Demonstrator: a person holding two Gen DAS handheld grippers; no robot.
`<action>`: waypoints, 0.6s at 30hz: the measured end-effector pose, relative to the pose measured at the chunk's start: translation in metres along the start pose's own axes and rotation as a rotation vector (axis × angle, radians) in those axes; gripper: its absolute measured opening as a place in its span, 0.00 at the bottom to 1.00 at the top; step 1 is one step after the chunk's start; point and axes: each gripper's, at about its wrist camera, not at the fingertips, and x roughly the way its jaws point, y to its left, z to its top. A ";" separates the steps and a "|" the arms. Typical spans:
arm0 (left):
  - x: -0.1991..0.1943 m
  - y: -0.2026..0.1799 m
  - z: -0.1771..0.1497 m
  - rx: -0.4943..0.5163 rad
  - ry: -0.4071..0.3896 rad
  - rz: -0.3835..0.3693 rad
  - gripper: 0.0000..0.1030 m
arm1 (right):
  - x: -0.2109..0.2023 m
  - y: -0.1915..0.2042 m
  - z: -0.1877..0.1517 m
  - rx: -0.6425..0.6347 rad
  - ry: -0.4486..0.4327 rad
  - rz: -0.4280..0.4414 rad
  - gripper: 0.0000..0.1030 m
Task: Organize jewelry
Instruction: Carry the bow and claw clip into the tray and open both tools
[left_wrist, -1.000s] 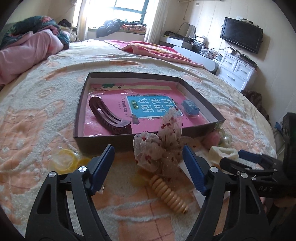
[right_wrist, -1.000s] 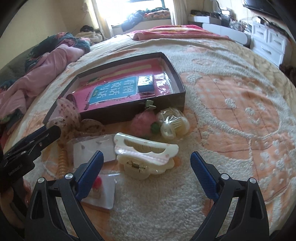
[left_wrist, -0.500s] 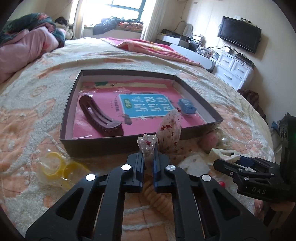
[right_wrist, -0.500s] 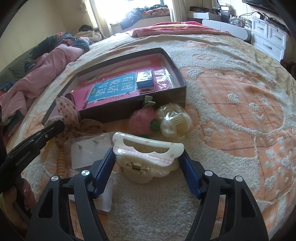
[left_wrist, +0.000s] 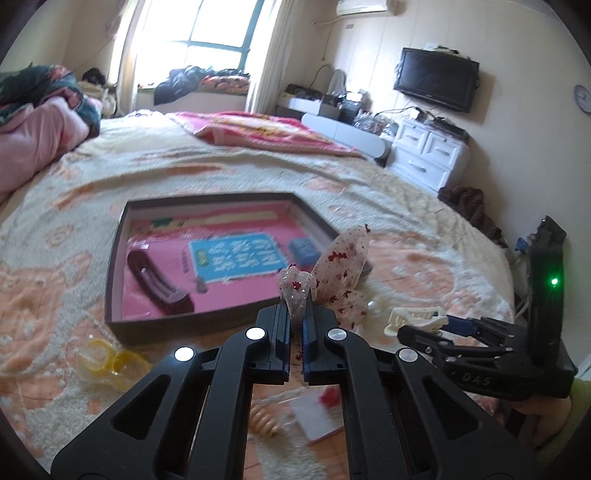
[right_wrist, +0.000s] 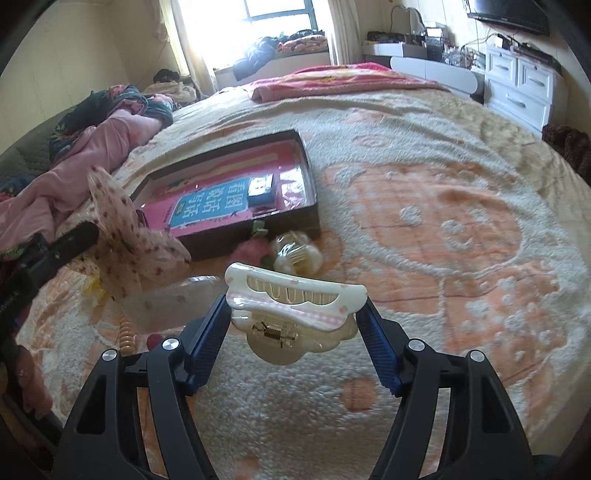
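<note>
The spotted mesh bow (left_wrist: 334, 271) stood just above the centre of the left wrist view, one end of it pinched between the blue pads of the left tongs (left_wrist: 295, 328), whose fingers were closed to a narrow slit on the fabric. The rest of the bow fanned up and to the right of the fingertips, in front of the near right corner of the dark box (left_wrist: 122, 236). In the right wrist view the same bow (right_wrist: 122, 236) showed at the middle left, beside the black tip of the left tongs.

The cream hair claw (right_wrist: 295, 299) sat at the centre of the right wrist view, gripped endwise between the two blue pads of the right tongs (right_wrist: 293, 321); the fingers stood wide apart, each pad pressed against one end of the claw. It appeared raised off the blanket (right_wrist: 443, 229). In the left wrist view the claw (left_wrist: 413, 317) showed at the right, at the tip of the right tongs.

Inside the box, on its pink lining, lay a brown hair clip (left_wrist: 159, 282) at the left and a small blue case (left_wrist: 304, 249) at the right. Against the box's front wall in the right wrist view lay a pink pompom (right_wrist: 249, 253) and a clear packet (right_wrist: 295, 253). A yellow ring packet (left_wrist: 110, 356) lay at the lower left of the left wrist view, and a beaded coil (left_wrist: 264, 419) below the left fingers.
</note>
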 end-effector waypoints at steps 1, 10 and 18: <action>-0.001 -0.001 0.001 0.003 -0.004 -0.002 0.00 | -0.003 -0.001 0.001 -0.006 -0.008 -0.003 0.65; -0.005 -0.004 0.015 0.008 -0.037 -0.016 0.01 | -0.022 -0.001 0.012 -0.045 -0.068 -0.022 0.65; 0.002 0.013 0.029 -0.021 -0.054 0.010 0.00 | -0.019 0.008 0.027 -0.076 -0.092 -0.012 0.65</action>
